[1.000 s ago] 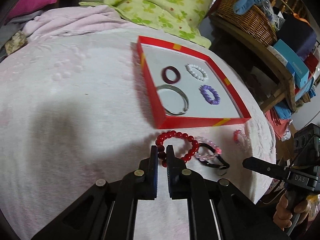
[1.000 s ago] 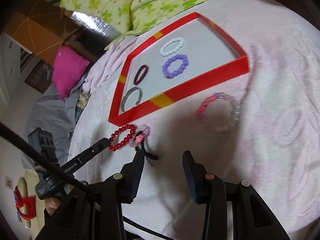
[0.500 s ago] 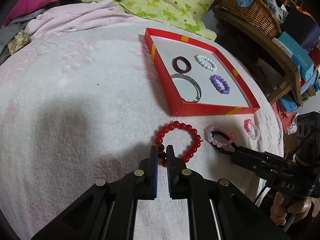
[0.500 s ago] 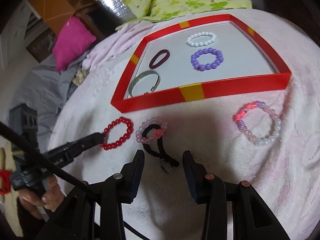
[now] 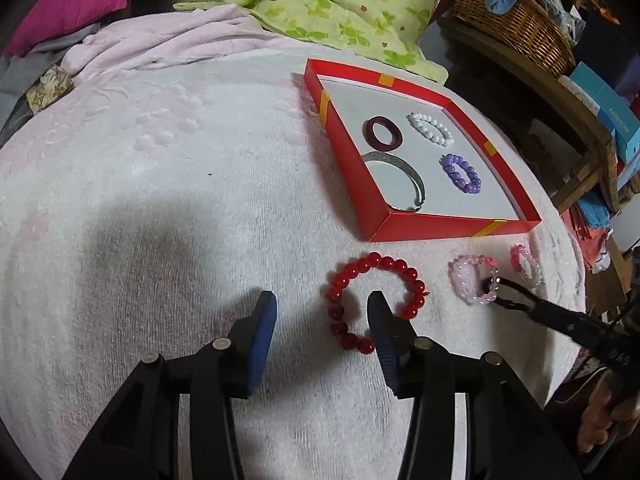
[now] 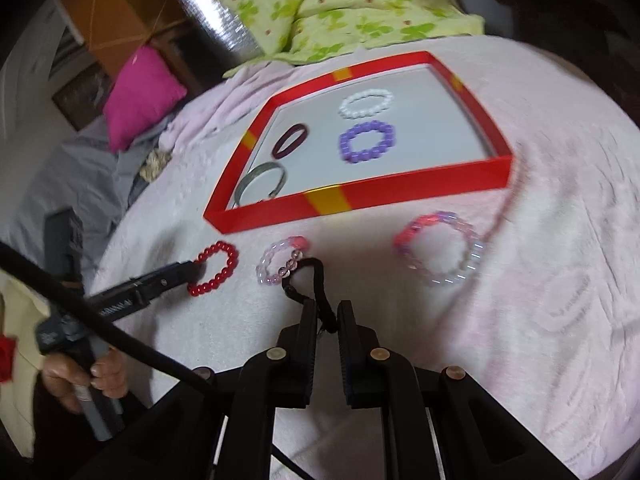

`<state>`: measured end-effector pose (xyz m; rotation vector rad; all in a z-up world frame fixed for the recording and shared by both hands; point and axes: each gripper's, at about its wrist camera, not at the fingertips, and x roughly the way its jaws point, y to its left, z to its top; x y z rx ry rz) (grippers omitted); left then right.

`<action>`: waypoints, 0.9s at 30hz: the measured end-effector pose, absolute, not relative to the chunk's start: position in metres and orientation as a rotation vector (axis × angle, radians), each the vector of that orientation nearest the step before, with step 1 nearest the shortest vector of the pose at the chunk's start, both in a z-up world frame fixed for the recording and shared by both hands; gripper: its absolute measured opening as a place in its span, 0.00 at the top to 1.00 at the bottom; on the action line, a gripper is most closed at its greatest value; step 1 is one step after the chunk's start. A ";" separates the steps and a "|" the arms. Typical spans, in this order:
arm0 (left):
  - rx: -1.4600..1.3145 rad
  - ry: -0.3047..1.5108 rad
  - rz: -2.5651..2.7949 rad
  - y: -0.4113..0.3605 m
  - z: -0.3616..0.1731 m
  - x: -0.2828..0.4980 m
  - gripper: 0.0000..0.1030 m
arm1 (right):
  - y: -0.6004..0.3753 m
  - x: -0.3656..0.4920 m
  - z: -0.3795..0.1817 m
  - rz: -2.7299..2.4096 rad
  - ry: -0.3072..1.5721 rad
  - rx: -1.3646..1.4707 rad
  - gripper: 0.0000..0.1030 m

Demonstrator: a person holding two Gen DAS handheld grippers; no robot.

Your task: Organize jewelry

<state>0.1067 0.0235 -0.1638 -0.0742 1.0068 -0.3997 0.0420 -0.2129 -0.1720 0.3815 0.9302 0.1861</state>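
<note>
A red bead bracelet (image 5: 374,300) lies on the blanket in front of the red tray (image 5: 440,228). My left gripper (image 5: 320,298) stands over it with its jaws opening: one finger sits inside the ring, and the ring's left side lies between the pads without being pressed. In the right wrist view, my right gripper (image 6: 327,309) is shut on a black cord bracelet (image 6: 316,276), whose loop overlaps a pale pink bead bracelet (image 6: 280,264). A pink-and-clear bracelet (image 6: 440,248) lies further right.
The tray (image 6: 400,196) holds a dark red bangle (image 5: 382,133), a silver bangle (image 5: 400,176), a white bead bracelet (image 5: 430,129) and a purple one (image 5: 460,172). Green bedding (image 5: 328,4) lies behind it. A wicker basket (image 5: 516,24) and shelf stand beyond the right edge.
My left jaws have opened from shut and now straddle the red bracelet's side. My right gripper has moved forward and closed on the black cord.
</note>
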 end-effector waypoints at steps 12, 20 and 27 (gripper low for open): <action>0.026 0.972 -0.391 0.012 -0.164 0.103 0.54 | -0.239 0.033 -0.171 0.150 0.931 0.464 0.89; 0.060 0.952 -0.404 0.005 -0.162 0.099 0.76 | -0.232 0.038 -0.184 0.154 1.005 0.453 0.89; 0.097 0.945 -0.383 0.002 -0.162 0.097 0.76 | -0.236 0.037 -0.179 0.121 0.982 0.459 0.89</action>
